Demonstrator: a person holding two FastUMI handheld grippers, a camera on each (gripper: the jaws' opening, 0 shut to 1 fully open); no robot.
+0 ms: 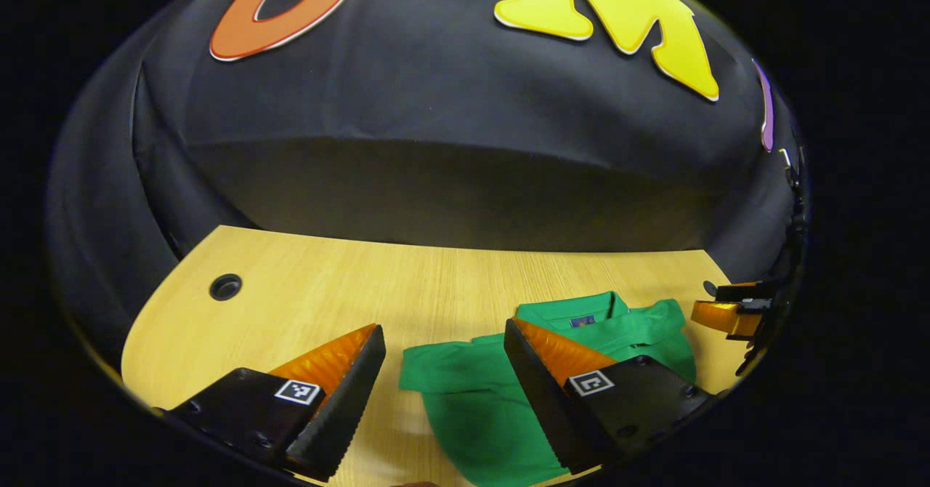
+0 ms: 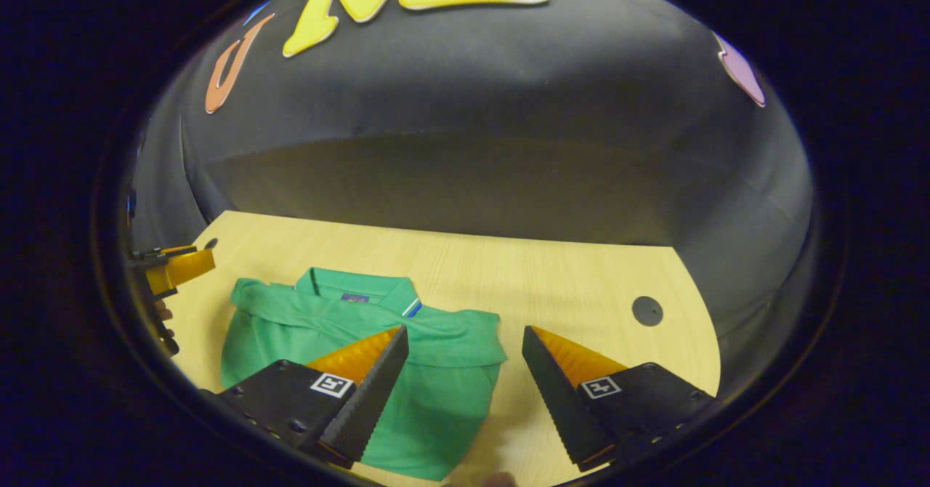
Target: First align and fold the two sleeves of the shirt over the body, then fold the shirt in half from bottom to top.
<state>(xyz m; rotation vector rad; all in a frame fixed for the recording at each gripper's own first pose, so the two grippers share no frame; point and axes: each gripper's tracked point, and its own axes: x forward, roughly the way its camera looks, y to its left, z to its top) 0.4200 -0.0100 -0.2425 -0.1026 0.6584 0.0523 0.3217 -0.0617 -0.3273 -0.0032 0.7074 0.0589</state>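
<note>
The green shirt (image 2: 429, 371) lies flat on the wooden bench (image 2: 552, 283), collar (image 2: 356, 291) toward the far edge of the bench and the booth wall. Both sleeves are folded inward over the body, forming a band across the chest just below the collar. The lower body of the shirt extends toward the near edge of the bench.

In the left gripper view, the left gripper (image 1: 443, 378) is above the near edge of the bench with its fingers spread wide apart and holding nothing. Its left finger (image 1: 341, 400) is over bare wood; its right finger (image 1: 538, 385) overlaps the shirt (image 1: 465, 400) in the picture. Contact with the fabric cannot be determined. The folded left edge of the shirt lies between the two fingers.

In the right gripper view, the right gripper (image 2: 465, 378) is also above the near edge, fingers wide apart and empty. The right edge of the shirt lies between them; one finger (image 2: 370, 392) overlaps the cloth, the other (image 2: 559, 392) is over bare wood.

A round cable hole (image 2: 647, 311) sits near the far right corner of the bench, and another (image 1: 225, 286) near the far left corner.
</note>
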